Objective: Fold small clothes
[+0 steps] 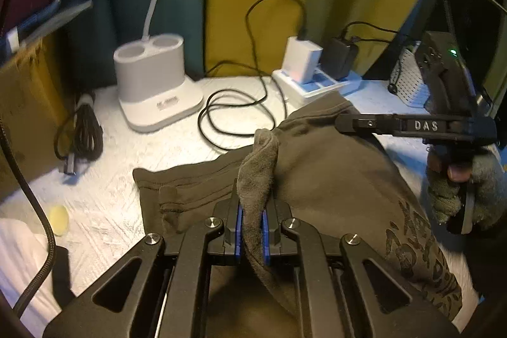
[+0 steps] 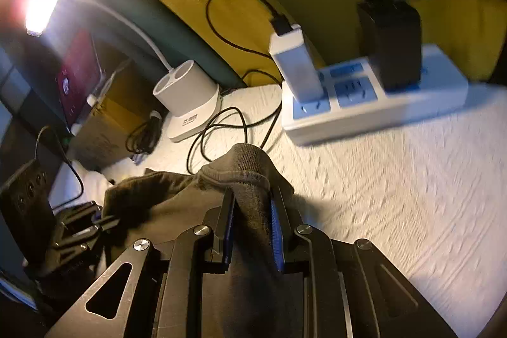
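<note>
Left tongs [image 1: 252, 222] clenched on pinched edge of olive garment [image 1: 332, 179]. Right tongs [image 2: 252, 219] grasping garment's ribbed hem. Garment lies spread on white desk [image 1: 104, 195], near power strip [image 2: 374, 103].

garment [image 1: 332, 179] on table [image 1: 104, 195] | lamp base [image 1: 155, 81] behind | power strip [image 2: 374, 106] behind-right

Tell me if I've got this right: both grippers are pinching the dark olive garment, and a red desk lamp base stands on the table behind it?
Nearly. The left gripper and right gripper both pinch the olive garment, but the lamp base behind it is white, not red, as the left wrist view shows.
</note>
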`<action>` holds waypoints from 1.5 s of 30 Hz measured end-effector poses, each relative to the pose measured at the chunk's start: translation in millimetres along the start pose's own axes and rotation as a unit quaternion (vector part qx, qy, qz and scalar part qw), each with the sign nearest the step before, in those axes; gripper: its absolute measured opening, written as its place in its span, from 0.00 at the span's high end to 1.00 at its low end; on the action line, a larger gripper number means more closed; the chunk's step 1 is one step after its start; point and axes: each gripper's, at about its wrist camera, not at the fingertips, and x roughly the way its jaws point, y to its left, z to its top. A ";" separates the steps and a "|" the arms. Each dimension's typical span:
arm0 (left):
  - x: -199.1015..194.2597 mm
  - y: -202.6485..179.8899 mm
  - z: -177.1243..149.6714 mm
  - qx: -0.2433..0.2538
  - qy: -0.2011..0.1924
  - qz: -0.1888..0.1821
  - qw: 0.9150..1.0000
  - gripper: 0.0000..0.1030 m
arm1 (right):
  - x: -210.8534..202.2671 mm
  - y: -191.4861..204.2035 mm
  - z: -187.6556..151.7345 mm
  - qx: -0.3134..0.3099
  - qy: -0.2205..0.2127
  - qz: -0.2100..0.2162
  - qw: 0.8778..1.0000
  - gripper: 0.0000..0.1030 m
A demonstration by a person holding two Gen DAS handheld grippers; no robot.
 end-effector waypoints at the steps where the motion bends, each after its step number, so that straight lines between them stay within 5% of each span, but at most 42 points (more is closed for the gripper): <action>1: 4.7 4.7 -1.6 -0.011 0.007 -0.004 1.000 0.92 | 3.3 0.4 -1.1 -0.009 0.002 -0.012 1.000 0.80; 13: -0.4 1.6 -3.5 -0.012 0.011 0.024 1.000 0.84 | 10.5 6.5 -12.8 -0.081 -0.005 -0.115 0.990 0.80; 17: -9.6 2.9 -6.8 -0.017 0.004 0.034 0.999 0.69 | 5.8 7.5 -15.1 -0.094 -0.008 -0.144 0.985 0.80; 21: -18.2 3.7 -12.1 -0.023 0.001 0.041 0.999 0.68 | -1.3 10.7 -17.7 -0.104 -0.013 -0.160 0.982 0.80; 27: -35.1 -14.7 -23.0 -0.011 -0.009 0.028 1.000 0.54 | -13.4 16.6 -22.1 -0.117 -0.021 -0.181 0.976 0.77; 38: -63.4 -45.5 -66.3 -0.001 0.005 -0.008 1.000 0.52 | -38.2 26.2 -45.9 -0.135 -0.025 -0.194 0.971 0.76; 40: -67.5 -50.8 -75.3 0.004 0.012 -0.014 1.000 0.52 | -43.9 27.3 -53.1 -0.142 -0.026 -0.202 0.969 0.73; 42: -70.3 -55.2 -85.4 0.006 0.023 -0.013 1.000 0.52 | -49.8 27.0 -60.5 -0.144 -0.023 -0.199 0.969 0.45; 44: -71.0 -56.5 -93.7 -0.001 0.032 -0.012 0.999 0.52 | -56.0 28.6 -67.5 -0.146 -0.024 -0.188 0.971 0.29; 45: -70.5 -57.2 -96.1 -0.005 0.036 -0.014 0.999 0.52 | -59.4 30.1 -71.6 -0.147 -0.023 -0.184 0.972 0.29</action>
